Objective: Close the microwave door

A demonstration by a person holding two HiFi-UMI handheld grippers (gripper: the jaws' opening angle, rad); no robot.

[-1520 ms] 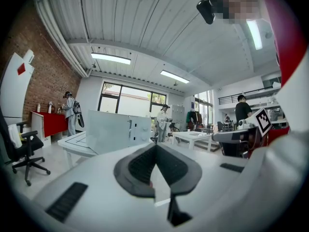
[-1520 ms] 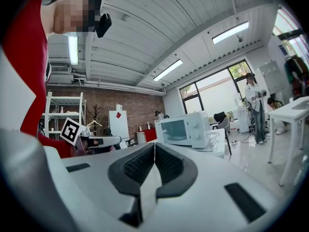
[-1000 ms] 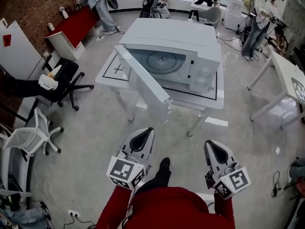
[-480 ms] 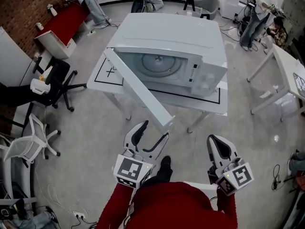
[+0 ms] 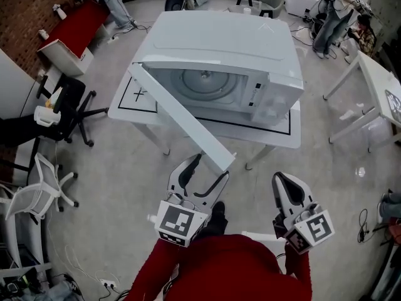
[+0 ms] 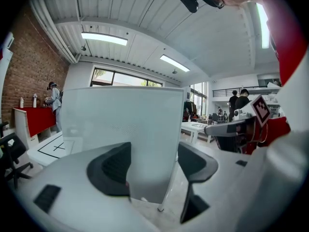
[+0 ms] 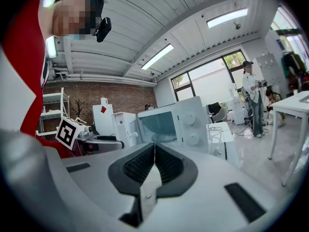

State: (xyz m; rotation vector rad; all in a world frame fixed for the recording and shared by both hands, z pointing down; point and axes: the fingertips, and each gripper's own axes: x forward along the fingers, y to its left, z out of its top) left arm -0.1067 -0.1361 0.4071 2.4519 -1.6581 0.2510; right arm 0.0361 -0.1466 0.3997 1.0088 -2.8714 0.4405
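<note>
A white microwave [image 5: 219, 61] sits on a white table [image 5: 276, 137], turntable showing inside. Its door [image 5: 182, 121] stands wide open, slanting toward me with its free end low in the head view. My left gripper [image 5: 210, 168] is open just below that free end, its fingertips to either side of it. In the left gripper view the door [image 6: 125, 129] fills the space ahead of the spread pads of the left gripper [image 6: 154, 153], which do not press on it. My right gripper [image 5: 285, 184] hangs to the right, shut and empty. In its own view the right gripper [image 7: 154, 146] faces the microwave [image 7: 174, 124].
Black and white office chairs [image 5: 59, 115] stand at the left by a brick wall. Another white table [image 5: 376, 86] is at the right. People stand at the back near a red bench [image 5: 75, 30]. Cables lie on the floor at the right.
The left gripper's jaws have gone from shut to wide open. Both grippers have come forward toward the microwave, the left now right at the door's free end.
</note>
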